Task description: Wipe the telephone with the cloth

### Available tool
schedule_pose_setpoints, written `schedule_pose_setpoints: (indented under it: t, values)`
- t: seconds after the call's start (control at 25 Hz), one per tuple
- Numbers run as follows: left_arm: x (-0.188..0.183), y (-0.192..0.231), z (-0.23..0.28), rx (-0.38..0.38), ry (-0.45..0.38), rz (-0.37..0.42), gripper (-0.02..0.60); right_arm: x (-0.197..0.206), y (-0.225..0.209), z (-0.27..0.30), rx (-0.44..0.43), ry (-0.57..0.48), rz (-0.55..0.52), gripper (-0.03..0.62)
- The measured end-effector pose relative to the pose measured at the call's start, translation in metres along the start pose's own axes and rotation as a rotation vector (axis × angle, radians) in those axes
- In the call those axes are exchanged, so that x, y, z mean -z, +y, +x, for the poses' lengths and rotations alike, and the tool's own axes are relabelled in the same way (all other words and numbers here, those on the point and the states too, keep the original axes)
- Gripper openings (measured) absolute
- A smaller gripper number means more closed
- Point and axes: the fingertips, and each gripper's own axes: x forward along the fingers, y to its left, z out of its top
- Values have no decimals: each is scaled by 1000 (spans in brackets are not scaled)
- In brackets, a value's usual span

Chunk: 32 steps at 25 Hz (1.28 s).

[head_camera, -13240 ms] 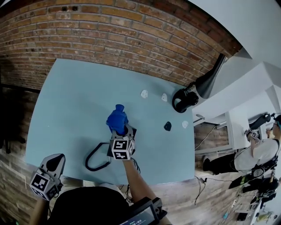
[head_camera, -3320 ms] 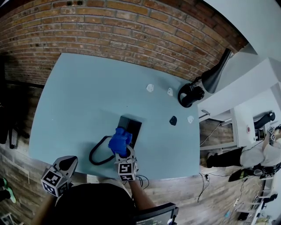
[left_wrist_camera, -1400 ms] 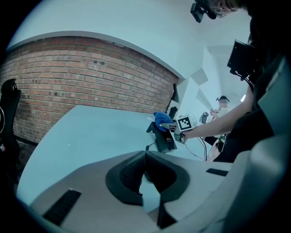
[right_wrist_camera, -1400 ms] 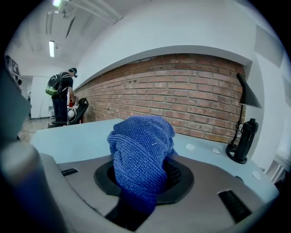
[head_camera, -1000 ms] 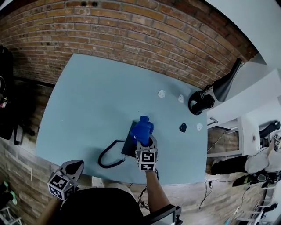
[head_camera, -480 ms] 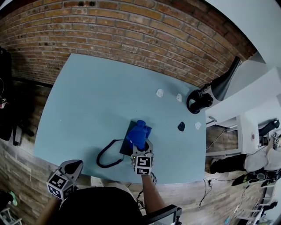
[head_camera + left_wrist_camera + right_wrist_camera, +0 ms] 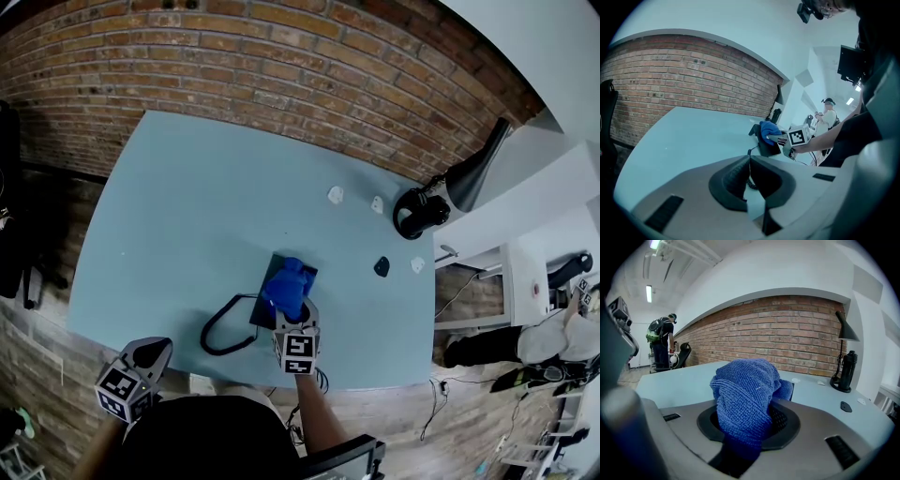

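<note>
Cloth (image 7: 743,394), blue and bunched into a wad, is clamped in the right tool (image 7: 292,317) and laid on the black telephone (image 7: 263,307), which is set near the front edge of the pale blue desk (image 7: 169,216). The left tool (image 7: 749,169) is clenched on nothing, off the desk
</note>
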Motion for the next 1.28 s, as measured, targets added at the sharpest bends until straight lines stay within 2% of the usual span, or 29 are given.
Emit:
schedule_pose_setpoints:
  t: [1.28]
  values:
    - [-1,-6,11,15,-3,10,8,37,44,-34,-94,75,38,144]
